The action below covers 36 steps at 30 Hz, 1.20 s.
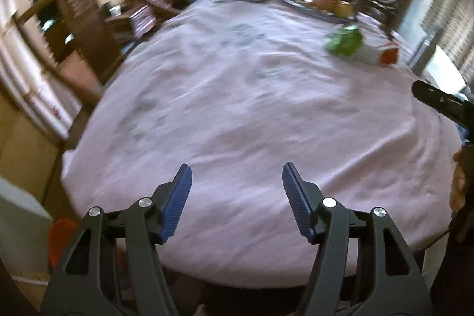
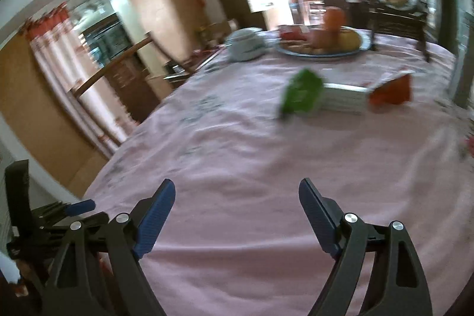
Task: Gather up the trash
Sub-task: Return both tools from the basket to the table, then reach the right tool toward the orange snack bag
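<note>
Trash is seen on the pink-clothed worktop [image 2: 237, 168]: a green wrapper [image 2: 302, 94] touching a white carton [image 2: 345, 101], with an orange piece [image 2: 392, 92] at the carton's far end. Both the left gripper [image 1: 237, 176] and right gripper [image 2: 237, 191] are held wide open and empty, well short of the carton. A fruit plate [image 2: 320, 54] is set beyond the carton.

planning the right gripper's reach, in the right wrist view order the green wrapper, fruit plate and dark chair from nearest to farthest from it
1. Green wrapper: mid-table, ahead and slightly right of the open right gripper.
2. Fruit plate: behind the wrapper, near the table's far edge.
3. Dark chair: beyond the table, far right.
</note>
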Available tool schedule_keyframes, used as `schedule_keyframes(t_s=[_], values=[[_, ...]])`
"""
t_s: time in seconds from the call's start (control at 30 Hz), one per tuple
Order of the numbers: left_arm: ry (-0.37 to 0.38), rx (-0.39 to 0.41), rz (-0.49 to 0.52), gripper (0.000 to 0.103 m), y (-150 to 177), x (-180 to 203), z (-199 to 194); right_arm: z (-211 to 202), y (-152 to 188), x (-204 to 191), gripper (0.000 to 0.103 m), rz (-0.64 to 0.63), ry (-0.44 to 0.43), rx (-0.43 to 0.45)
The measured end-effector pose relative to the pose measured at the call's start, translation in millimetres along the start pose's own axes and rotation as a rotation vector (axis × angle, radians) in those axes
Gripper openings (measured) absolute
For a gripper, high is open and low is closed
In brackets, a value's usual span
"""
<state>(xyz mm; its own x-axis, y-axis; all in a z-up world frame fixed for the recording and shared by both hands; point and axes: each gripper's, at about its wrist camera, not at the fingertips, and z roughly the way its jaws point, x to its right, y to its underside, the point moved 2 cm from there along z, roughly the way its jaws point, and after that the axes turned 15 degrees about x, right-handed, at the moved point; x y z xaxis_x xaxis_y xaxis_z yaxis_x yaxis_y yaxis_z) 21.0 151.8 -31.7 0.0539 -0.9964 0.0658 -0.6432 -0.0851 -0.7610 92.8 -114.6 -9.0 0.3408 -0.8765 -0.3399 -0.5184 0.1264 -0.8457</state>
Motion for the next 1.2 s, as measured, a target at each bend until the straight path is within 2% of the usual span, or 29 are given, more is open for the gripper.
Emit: schedule_keyframes(t_s=[0.27, 0.37, 0.53, 0.63, 0.73, 0.83, 0.93, 1.1, 1.2], values=[[0.131, -0.027, 0.044, 0.070, -32.1, 76.3, 40.5, -10.8, -10.5, 81.6, 0.085, 0.069, 0.183, 0.031], [0.163, -0.022, 0.076, 0.079, -52.8, 102.5, 57.1, -14.3, -11.1, 107.1, 0.087, 0.096, 0.240, 0.042], [0.180, 0.028, 0.116, 0.081, -85.0, 140.4, 76.9, -21.5, -13.8, 136.6, 0.089, 0.145, 0.294, 0.061], [0.191, 0.016, 0.141, 0.081, -98.6, 163.6, 95.4, -24.7, -17.9, 145.9, 0.089, 0.153, 0.322, 0.072], [0.165, 0.040, 0.168, 0.081, -111.8, 177.5, 109.9, -24.5, -25.2, 155.2, 0.090, 0.184, 0.343, 0.087], [0.152, 0.058, 0.161, 0.081, -121.8, 184.3, 126.9, -17.4, -36.2, 165.8, 0.090, 0.228, 0.356, 0.100], [0.175, 0.032, 0.117, 0.081, -122.2, 182.2, 149.6, -1.3, -49.7, 170.5, 0.090, 0.259, 0.360, 0.101], [0.164, -0.020, 0.073, 0.081, -111.6, 171.5, 179.5, 40.1, -70.3, 180.9, 0.090, 0.312, 0.365, 0.114], [0.146, 0.017, 0.085, 0.081, -111.6, 163.6, 178.1, 68.0, -77.2, 186.1, 0.090, 0.352, 0.370, 0.108]])
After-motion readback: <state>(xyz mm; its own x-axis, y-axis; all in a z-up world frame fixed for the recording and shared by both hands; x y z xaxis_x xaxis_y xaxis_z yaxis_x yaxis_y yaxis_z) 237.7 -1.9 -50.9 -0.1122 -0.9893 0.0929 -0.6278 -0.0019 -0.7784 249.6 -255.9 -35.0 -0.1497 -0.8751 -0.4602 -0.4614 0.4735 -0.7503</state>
